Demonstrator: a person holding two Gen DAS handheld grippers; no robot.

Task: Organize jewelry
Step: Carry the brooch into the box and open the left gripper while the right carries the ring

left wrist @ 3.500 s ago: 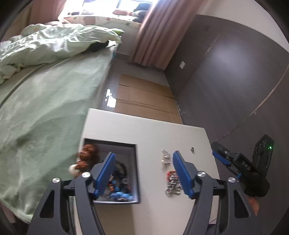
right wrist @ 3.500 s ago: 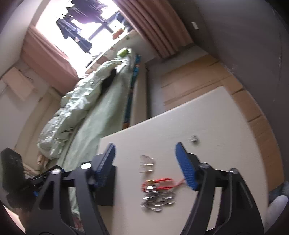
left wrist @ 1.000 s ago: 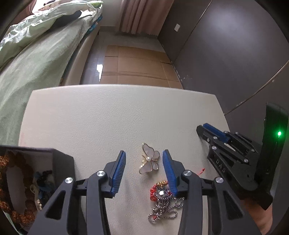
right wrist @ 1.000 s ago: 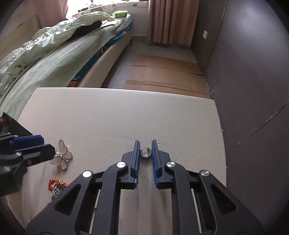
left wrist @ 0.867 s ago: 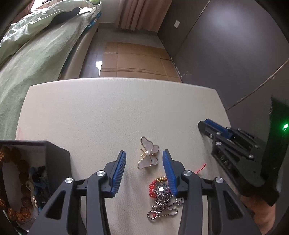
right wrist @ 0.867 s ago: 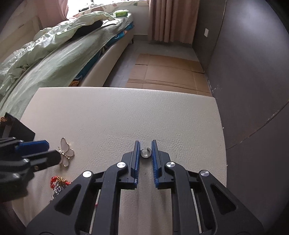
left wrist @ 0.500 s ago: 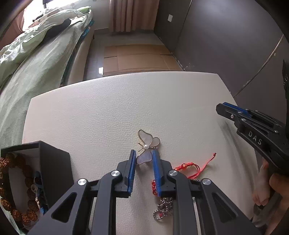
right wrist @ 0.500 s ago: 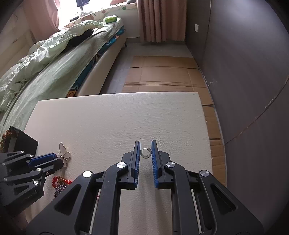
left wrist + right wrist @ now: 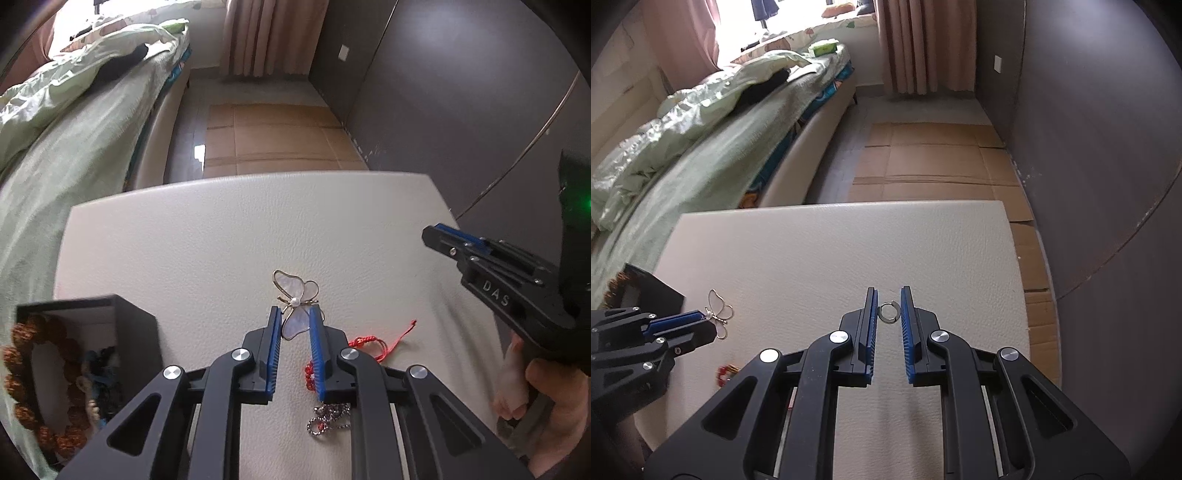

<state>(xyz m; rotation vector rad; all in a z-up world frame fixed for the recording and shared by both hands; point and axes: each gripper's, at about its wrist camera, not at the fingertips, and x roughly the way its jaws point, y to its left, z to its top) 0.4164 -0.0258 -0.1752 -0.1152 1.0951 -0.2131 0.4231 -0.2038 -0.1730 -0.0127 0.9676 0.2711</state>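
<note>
- Left wrist view: my left gripper has just been closing and is now clamped on the lower wing of the butterfly brooch; the brooch's long axis runs away from me along the fingers, upper wings pointing to the far side of the table.
- Just under and right of that gripper lie a red beaded cord and a silver ball chain, the cord's loose end trailing right toward my right gripper.
- At the near left corner stands the black jewelry box, open at the top, with a brown bead bracelet inside; it sits at the table's left edge, beside the bed.
- Beyond the brooch the table is bare up to its far edge, then cardboard on the floor.
- Right wrist view: my right gripper is pinched on a small silver ring, which stands on edge between the pads, its opening facing me.
- Bare table lies ahead and to the right, up to the edge by the dark wall; the left gripper and brooch are well apart on the left.
</note>
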